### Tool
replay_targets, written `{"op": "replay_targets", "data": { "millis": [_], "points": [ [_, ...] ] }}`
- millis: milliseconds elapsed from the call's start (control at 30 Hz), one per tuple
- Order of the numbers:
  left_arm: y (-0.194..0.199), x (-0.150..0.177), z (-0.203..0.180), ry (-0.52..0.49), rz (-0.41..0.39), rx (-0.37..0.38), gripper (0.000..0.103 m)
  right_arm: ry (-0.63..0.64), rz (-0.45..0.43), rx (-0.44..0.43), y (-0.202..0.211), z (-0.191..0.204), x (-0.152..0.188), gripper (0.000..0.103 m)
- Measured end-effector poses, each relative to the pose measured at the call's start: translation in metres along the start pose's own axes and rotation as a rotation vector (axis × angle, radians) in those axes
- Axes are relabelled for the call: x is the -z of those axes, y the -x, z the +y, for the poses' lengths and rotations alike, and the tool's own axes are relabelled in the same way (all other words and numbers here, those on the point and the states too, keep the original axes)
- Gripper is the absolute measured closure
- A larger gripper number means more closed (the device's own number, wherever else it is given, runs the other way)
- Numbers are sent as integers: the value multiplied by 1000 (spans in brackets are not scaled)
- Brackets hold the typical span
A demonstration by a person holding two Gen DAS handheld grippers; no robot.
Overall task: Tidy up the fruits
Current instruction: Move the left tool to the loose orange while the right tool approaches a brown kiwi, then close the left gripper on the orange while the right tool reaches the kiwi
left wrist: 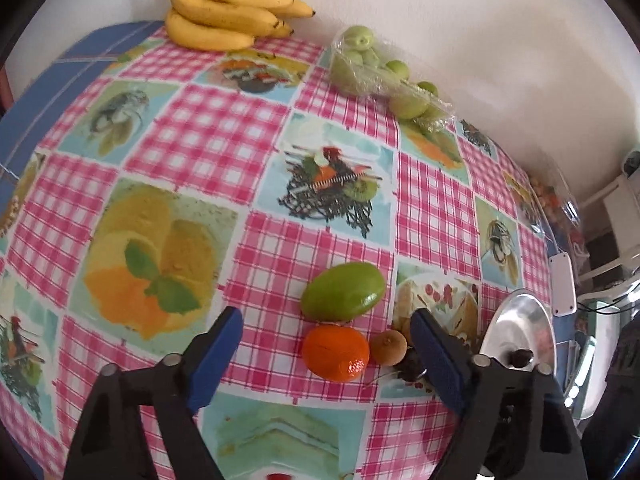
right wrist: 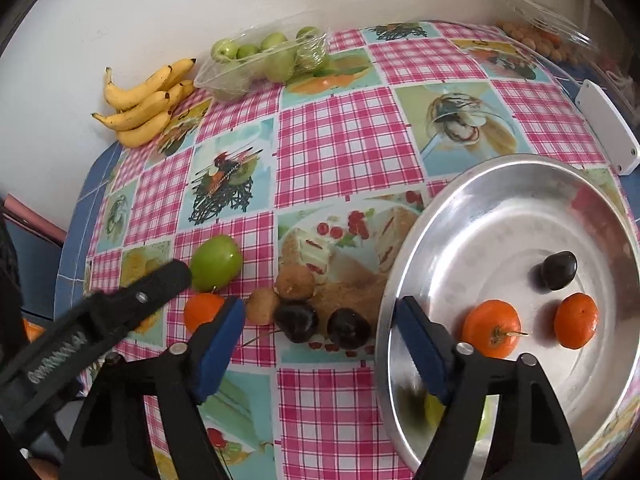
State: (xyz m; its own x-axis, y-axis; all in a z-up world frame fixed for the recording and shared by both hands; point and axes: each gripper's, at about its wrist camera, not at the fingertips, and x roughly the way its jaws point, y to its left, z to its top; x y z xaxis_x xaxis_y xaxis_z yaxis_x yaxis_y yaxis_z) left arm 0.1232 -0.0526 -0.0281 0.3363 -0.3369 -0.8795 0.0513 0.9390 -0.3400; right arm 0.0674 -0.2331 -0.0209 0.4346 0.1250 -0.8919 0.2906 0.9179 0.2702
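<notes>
Plain white wall [left wrist: 440, 20] behind a table [right wrist: 344, 140] in pink-checked, fruit-printed cloth.

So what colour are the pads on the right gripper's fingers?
Blue pads on black arms, clearest in the right wrist view, where the right gripper stands open.

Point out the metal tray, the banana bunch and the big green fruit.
Metal tray [right wrist: 500, 184]: right wrist view, on its far rim.
Banana bunch [left wrist: 224, 16]: left wrist view, on the middle banana's skin.
Green fruit [left wrist: 343, 291]: left wrist view, on the middle of its upper side.
</notes>
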Motion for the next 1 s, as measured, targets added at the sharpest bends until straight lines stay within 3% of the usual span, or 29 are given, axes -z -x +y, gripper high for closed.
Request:
{"op": "replay_targets", "data": {
  "millis": [200, 467, 600, 1000],
  "points": [
    [-9, 1, 2, 43, 41, 33, 35, 21, -19, 28, 4, 2, -2, 40],
    [-25, 5, 7, 118, 111, 96, 59, 59, -24, 51, 0, 9, -7, 42],
    [-26, 5, 5, 114, 113, 91, 60, 53, -26, 50, -2, 8, -9, 47],
    [-8, -3, 22, 158, 62, 60, 61, 41, 4, 32, -22, 19, -11, 48]
  ]
}}
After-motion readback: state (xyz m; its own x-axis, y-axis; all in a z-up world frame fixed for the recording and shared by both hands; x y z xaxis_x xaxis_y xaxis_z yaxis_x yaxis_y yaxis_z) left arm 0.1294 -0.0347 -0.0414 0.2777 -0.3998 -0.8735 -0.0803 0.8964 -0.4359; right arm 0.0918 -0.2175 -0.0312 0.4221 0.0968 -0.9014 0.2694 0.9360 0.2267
